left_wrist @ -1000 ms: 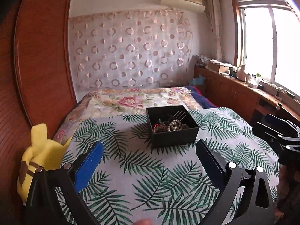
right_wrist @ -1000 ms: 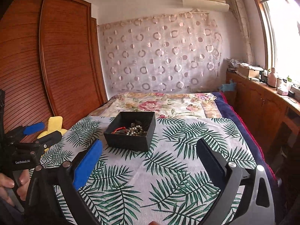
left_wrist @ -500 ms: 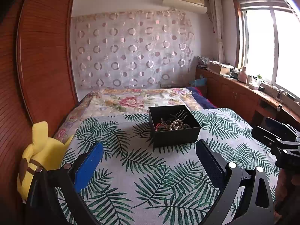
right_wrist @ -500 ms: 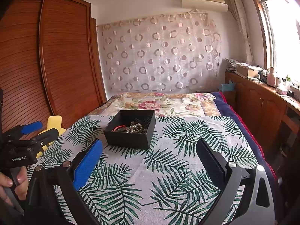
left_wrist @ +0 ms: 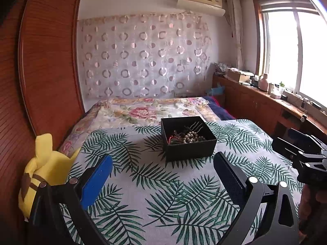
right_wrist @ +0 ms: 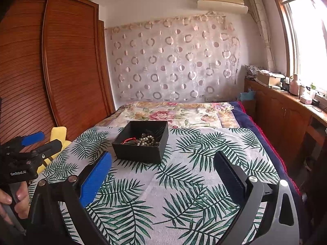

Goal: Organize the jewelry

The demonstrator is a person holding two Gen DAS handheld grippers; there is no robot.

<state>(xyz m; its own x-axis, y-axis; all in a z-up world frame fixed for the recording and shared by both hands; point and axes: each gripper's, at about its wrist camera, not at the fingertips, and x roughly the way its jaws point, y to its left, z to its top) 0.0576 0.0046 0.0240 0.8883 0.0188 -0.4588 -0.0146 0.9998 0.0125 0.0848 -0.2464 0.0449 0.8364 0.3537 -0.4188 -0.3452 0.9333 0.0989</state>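
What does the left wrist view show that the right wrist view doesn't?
Only the left wrist view: the right hand-held gripper at its right edge, the yellow plush toy's full body, and a dark comb-like piece in the box.

Only the right wrist view: the left hand-held gripper at its left edge with the hand gripping it, and a second wardrobe door.

Both: the open black box of pearl beads and red cord on the palm-leaf cloth; both grippers open and empty.

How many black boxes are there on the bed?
1. The black box sits on the leaf-print cloth, ahead of both grippers, with jewelry inside.
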